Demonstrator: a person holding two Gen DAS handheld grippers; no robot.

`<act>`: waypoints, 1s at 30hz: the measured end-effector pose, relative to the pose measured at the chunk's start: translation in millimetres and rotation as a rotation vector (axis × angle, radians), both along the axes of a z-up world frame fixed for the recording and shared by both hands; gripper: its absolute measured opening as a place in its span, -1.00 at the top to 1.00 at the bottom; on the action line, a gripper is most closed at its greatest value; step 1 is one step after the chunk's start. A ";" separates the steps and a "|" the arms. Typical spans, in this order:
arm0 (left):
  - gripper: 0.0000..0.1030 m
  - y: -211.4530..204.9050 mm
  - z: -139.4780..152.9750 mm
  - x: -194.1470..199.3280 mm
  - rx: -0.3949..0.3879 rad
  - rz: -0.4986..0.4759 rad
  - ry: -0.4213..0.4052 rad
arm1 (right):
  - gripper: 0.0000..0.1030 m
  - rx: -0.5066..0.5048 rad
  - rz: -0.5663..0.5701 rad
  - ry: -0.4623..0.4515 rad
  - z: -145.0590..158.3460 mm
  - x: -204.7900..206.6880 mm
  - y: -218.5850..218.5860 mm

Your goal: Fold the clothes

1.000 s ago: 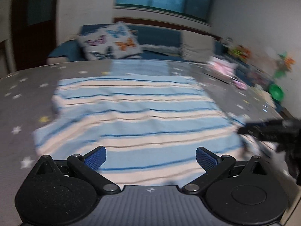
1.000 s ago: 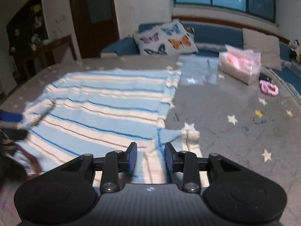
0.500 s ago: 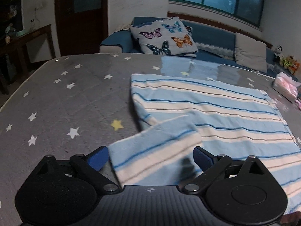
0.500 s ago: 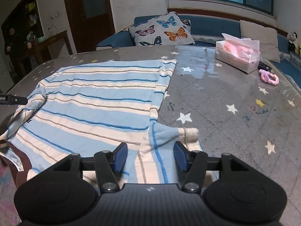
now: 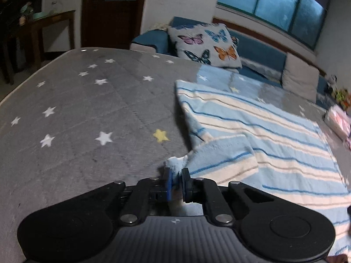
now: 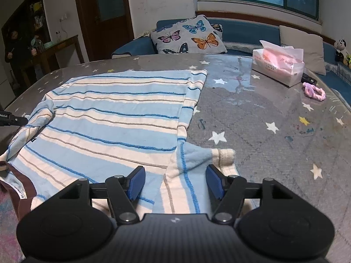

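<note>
A blue, cream and brown striped shirt (image 6: 114, 114) lies flat on the grey star-patterned table (image 6: 252, 135); it also shows in the left wrist view (image 5: 274, 135). My left gripper (image 5: 175, 180) is shut on the shirt's left sleeve (image 5: 219, 155), pinching its cuff end at the table surface. It shows at the left edge of the right wrist view (image 6: 13, 119). My right gripper (image 6: 175, 183) is open and empty, its jaws either side of the right sleeve (image 6: 197, 155), which lies folded at the shirt's near right corner.
A pink tissue pack (image 6: 278, 65) and a pink hair tie (image 6: 313, 91) lie at the table's far right. A butterfly cushion (image 6: 188, 36) sits on the blue sofa (image 6: 245, 32) behind the table. A wooden side table (image 5: 41, 22) stands far left.
My left gripper has shut on the left sleeve's cuff, which lay between its open jaws before. My right gripper has opened wider, with the right sleeve lying between its jaws.
</note>
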State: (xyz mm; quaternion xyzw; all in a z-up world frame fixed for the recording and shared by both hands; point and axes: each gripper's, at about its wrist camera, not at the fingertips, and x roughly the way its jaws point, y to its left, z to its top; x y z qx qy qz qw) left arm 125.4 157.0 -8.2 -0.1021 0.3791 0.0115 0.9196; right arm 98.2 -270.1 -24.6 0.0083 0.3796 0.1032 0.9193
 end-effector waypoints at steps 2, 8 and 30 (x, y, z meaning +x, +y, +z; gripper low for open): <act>0.93 3.7 3.0 -6.0 0.014 0.027 -0.012 | -0.26 -0.004 0.000 0.000 -0.3 -0.4 0.9; 0.94 19.3 16.4 -28.3 0.006 0.084 -0.057 | -0.30 -0.008 0.003 -0.002 -0.4 -1.0 1.8; 0.94 -3.5 -2.3 -9.0 0.055 0.064 -0.054 | -0.34 -0.002 -0.002 -0.006 -1.5 -2.5 0.2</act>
